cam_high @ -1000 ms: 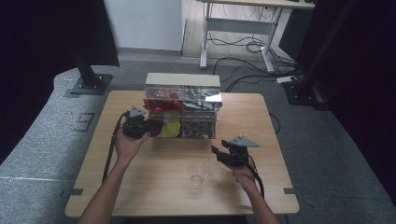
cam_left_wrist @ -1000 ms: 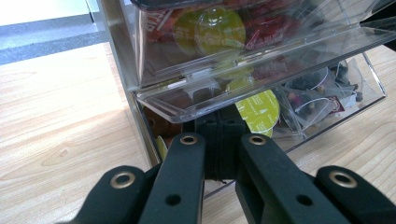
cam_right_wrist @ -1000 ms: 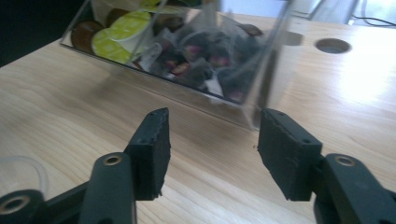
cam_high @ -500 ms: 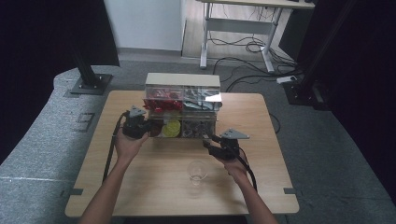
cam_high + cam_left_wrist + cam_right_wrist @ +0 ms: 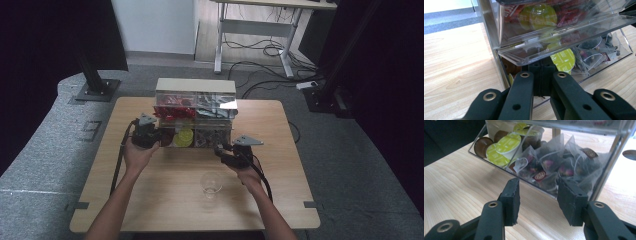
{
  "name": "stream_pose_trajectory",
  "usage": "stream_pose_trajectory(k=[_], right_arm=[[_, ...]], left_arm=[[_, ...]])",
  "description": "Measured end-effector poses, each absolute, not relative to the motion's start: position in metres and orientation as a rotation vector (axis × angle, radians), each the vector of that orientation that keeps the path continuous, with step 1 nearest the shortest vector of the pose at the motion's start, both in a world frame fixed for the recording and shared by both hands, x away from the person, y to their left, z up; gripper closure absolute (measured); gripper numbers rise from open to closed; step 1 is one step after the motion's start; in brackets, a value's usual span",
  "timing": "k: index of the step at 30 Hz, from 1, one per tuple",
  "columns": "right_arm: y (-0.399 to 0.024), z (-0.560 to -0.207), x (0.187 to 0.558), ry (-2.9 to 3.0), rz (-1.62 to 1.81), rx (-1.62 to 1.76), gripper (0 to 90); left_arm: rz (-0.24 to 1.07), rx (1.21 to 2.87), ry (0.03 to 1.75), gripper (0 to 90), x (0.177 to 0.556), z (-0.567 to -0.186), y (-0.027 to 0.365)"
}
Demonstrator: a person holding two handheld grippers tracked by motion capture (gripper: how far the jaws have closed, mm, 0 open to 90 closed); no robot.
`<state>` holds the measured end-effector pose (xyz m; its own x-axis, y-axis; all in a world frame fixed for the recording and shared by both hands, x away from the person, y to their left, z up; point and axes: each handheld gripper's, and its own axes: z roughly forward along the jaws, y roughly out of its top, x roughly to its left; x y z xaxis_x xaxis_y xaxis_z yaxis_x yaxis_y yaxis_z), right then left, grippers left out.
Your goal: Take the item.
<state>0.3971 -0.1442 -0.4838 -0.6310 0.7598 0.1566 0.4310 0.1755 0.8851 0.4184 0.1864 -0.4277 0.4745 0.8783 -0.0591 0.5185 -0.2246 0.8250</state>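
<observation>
A clear acrylic organizer [image 5: 195, 95] stands at the table's far middle, with red packets above and yellow-green capsules [image 5: 184, 136] and tea bags [image 5: 549, 167] below. My left gripper [image 5: 159, 137] is shut at the organizer's lower left. Its tips [image 5: 540, 75] sit just under a raised clear flap [image 5: 564, 37], and nothing shows between them. My right gripper [image 5: 220, 150] is open in front of the lower right compartment. Its jaws have just been closing. Nothing is between them, and the gripper [image 5: 537, 185] points at the tea bags behind the clear wall.
An empty clear glass [image 5: 211, 183] stands on the wooden table [image 5: 150, 200] near the front, just left of the right forearm. Black stands and a desk with cables are on the floor beyond the table.
The right hand has moved away from the glass and forward to the organizer's lower right front. The left hand has stayed at the organizer's left.
</observation>
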Motion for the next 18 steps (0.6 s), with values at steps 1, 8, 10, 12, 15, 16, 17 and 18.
stream_pose_trajectory(k=[1, 8, 10, 12, 15, 16, 17, 18], right_arm=[[-0.143, -0.483, 0.398, 2.138, 1.439, 1.129, 52.2], [-0.137, -0.483, 0.404, 2.14, 1.449, 1.134, 53.3], [-0.135, -0.483, 0.406, 2.142, 1.451, 1.136, 53.3], [-0.131, -0.482, 0.408, 2.153, 1.453, 1.127, 53.3], [-0.126, -0.48, 0.411, 2.159, 1.453, 1.117, 53.3], [-0.126, -0.48, 0.411, 2.159, 1.453, 1.117, 53.3], [-0.125, -0.481, 0.413, 2.162, 1.453, 1.12, 53.3], [-0.125, -0.481, 0.413, 2.162, 1.453, 1.12, 53.3]], left_arm=[[0.544, 1.889, 1.167, 89.9, 0.418, -0.428, 0.186], [0.545, 1.89, 1.168, 89.8, 0.418, -0.427, 0.186], [0.546, 1.892, 1.167, 89.8, 0.418, -0.427, 0.186], [0.547, 1.892, 1.168, 89.8, 0.419, -0.425, 0.186], [0.548, 1.89, 1.166, 89.8, 0.419, -0.424, 0.185], [0.548, 1.89, 1.166, 89.8, 0.419, -0.424, 0.185], [0.551, 1.891, 1.165, 89.8, 0.419, -0.423, 0.185], [0.551, 1.891, 1.165, 89.8, 0.419, -0.423, 0.185]])
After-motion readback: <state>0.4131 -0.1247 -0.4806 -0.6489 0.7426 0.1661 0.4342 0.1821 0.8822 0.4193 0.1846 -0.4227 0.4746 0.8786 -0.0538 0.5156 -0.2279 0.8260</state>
